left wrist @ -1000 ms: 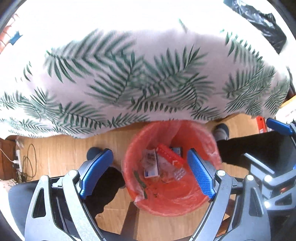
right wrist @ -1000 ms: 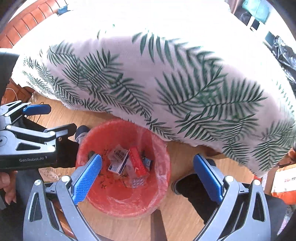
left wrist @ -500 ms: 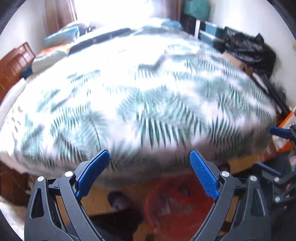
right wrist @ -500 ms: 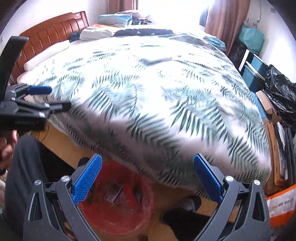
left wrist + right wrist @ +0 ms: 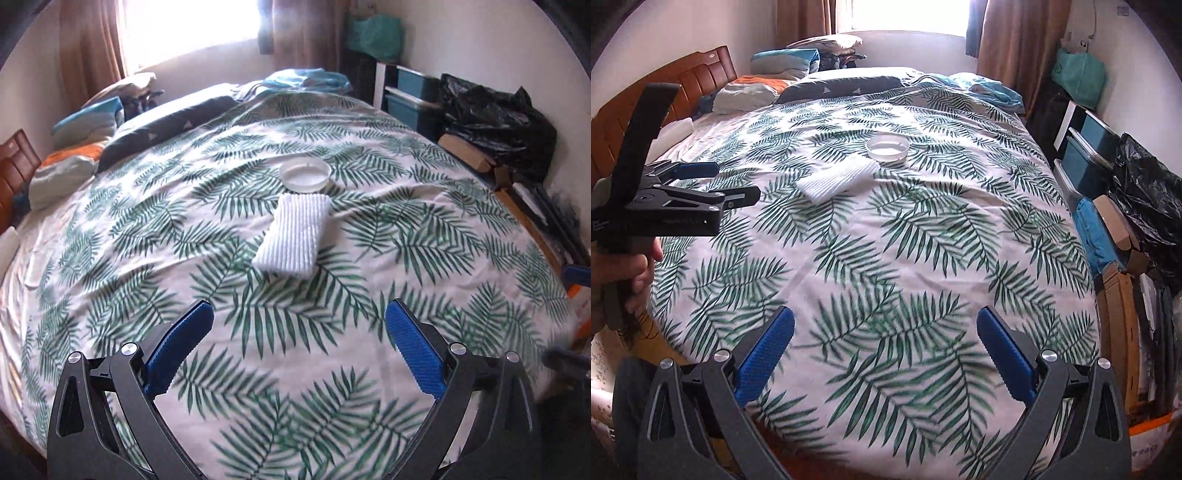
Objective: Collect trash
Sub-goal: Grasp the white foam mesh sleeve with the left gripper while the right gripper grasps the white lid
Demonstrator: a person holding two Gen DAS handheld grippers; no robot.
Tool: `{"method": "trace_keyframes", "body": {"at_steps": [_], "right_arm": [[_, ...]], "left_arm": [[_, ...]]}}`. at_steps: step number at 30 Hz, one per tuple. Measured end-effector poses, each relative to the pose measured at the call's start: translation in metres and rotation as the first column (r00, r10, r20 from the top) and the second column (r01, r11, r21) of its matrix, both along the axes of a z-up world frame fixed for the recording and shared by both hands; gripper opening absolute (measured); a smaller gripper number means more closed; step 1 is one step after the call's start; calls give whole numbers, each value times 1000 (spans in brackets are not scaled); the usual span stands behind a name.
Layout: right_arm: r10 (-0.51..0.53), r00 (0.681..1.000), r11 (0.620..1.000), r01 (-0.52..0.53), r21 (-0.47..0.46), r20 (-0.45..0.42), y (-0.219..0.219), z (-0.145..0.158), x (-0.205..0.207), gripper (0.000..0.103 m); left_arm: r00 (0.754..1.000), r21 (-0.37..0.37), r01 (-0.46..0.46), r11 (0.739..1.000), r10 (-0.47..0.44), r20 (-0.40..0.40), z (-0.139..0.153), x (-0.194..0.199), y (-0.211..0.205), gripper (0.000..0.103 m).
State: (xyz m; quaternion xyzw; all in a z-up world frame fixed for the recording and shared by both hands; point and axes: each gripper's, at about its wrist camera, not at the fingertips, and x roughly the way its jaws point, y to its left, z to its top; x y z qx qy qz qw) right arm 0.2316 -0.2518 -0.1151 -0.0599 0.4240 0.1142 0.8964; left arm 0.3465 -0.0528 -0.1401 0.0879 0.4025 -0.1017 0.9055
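Both views look across a bed (image 5: pixel 295 369) with a white cover printed with green leaves. A folded white ribbed towel (image 5: pixel 293 236) (image 5: pixel 836 179) lies near its middle. Just beyond the towel stands a shallow round white dish (image 5: pixel 305 174) (image 5: pixel 887 147). My left gripper (image 5: pixel 299 314) hovers over the near part of the cover; its jaws are opening and hold nothing. It also shows from the side in the right wrist view, held by a hand (image 5: pixel 631 266). My right gripper (image 5: pixel 885 317) is open and holds nothing. No bin shows now.
Pillows (image 5: pixel 753 92) and a wooden headboard (image 5: pixel 694 85) lie at the far left. Along the bed's right side stand blue storage boxes (image 5: pixel 1089 155), a black plastic bag (image 5: pixel 495 118) and cardboard boxes (image 5: pixel 1119 295). Curtains (image 5: pixel 1008 37) frame a bright window behind.
Both grippers rose from over the red bin on the floor to above the bed. The bin dropped out of view; the towel and dish came into view.
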Motion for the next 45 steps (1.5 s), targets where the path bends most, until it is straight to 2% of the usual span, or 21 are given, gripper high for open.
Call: {"method": "trace_keyframes", "body": {"at_steps": [5,8,14,18,22,28,33,34,36,45], "right_arm": [[-3,1000,1000,3,-13,15,0,-6,81,98],[-10,1000,1000,9,20,16,2,-12,135,98],[16,1000,999,-16,28,7,30,-29,237,98],[43,999,999,-43,20,3,54,-42,288,98],[74,997,997,-74,-1,-11,80,-62,327,98],[73,997,997,-73,2,-31,99,-84,352,98],[60,996,995,-64,-70,-59,106,-101,367,98],[56,996,995,-61,-77,-69,105,-104,371,94],[43,996,998,-46,-47,-72,97,-104,373,84],[-14,1000,1000,13,-23,-26,44,-90,340,83]], "left_arm": [[999,13,-20,1000,20,-44,-34,70,-7,97],[998,7,-23,1000,23,-64,-52,97,-7,97],[996,-28,-13,1000,11,-88,-81,128,-5,97],[994,-59,-17,998,11,-105,-93,142,-2,97],[995,-90,-23,996,14,-101,-93,145,2,97],[995,-88,-10,996,1,-97,-95,145,0,97],[994,-86,-2,996,-7,-105,-99,146,-2,97],[994,-86,-3,996,-6,-105,-98,146,-2,97],[994,-85,-4,996,-5,-109,-98,148,-2,97],[994,-44,15,999,-19,-108,-96,170,-15,97]]}}
